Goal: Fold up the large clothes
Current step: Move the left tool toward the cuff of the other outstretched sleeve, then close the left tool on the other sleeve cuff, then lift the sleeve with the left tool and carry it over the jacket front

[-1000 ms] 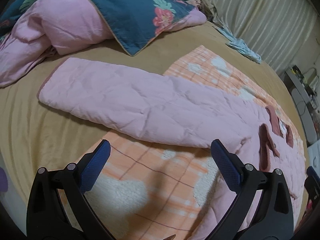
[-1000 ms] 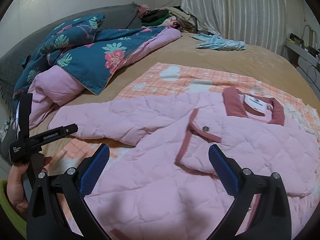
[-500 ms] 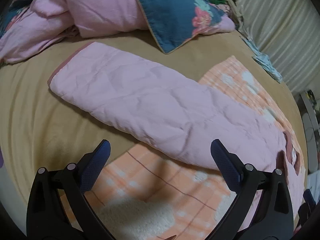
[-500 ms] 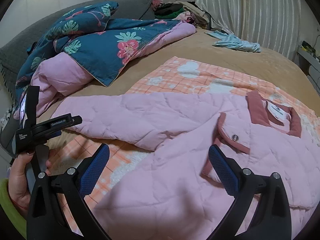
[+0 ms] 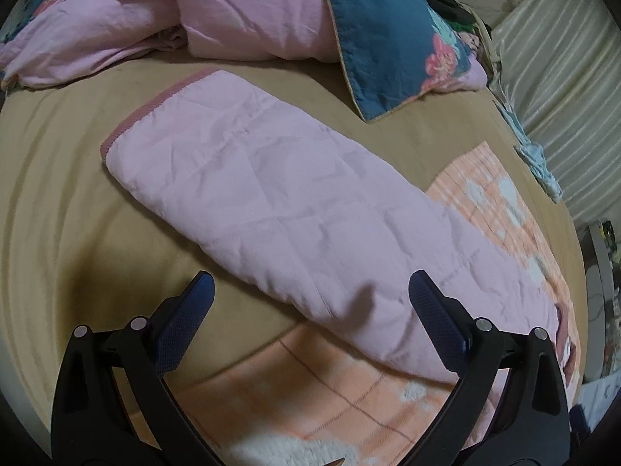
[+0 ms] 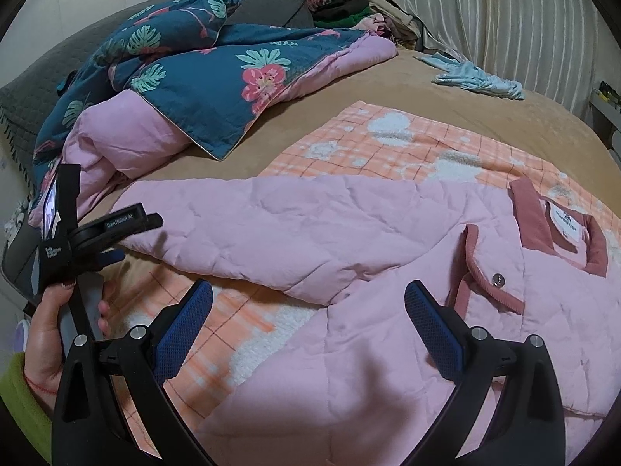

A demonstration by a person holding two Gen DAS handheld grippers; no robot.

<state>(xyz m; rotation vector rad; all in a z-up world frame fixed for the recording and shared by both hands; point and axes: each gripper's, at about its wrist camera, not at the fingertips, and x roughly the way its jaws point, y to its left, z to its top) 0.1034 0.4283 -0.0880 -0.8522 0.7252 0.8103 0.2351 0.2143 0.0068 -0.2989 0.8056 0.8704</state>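
Room: bedroom, a wide bed (image 6: pixel 388 89) under a tan cover, pale curtains (image 6: pixel 504 19) behind it.
Surface: orange checked blanket (image 6: pixel 388 143) spread on the bed; the pink quilted jacket (image 6: pixel 388 330) lies flat on it, front up, collar toward the right tool's far right.
Sleeve: one sleeve (image 5: pixel 271 194) stretches out straight, past the blanket's edge onto the tan cover, its darker cuff (image 5: pixel 151 110) at the far end.
Just changed: over the last second the left tool (image 5: pixel 310 303) has travelled along the sleeve toward the cuff; the cuff now sits larger and nearer the middle of its view, and the jacket's body has slid to the edge.
Meaning for the task: by my reading the sleeve fold comes first, and the left tool is lining up to take the sleeve and bring it across the body. No fold is made yet.
Left tool: fingers wide apart, holding nothing, low over the sleeve's near edge.
Right tool: right tool (image 6: pixel 308 310) also spread apart and empty, hanging over the jacket's lower body.
Containers: none in view.
Other things: floral quilt (image 6: pixel 217 62) bunched near the headboard; light blue garment (image 6: pixel 477 77) lying well apart by the curtains.
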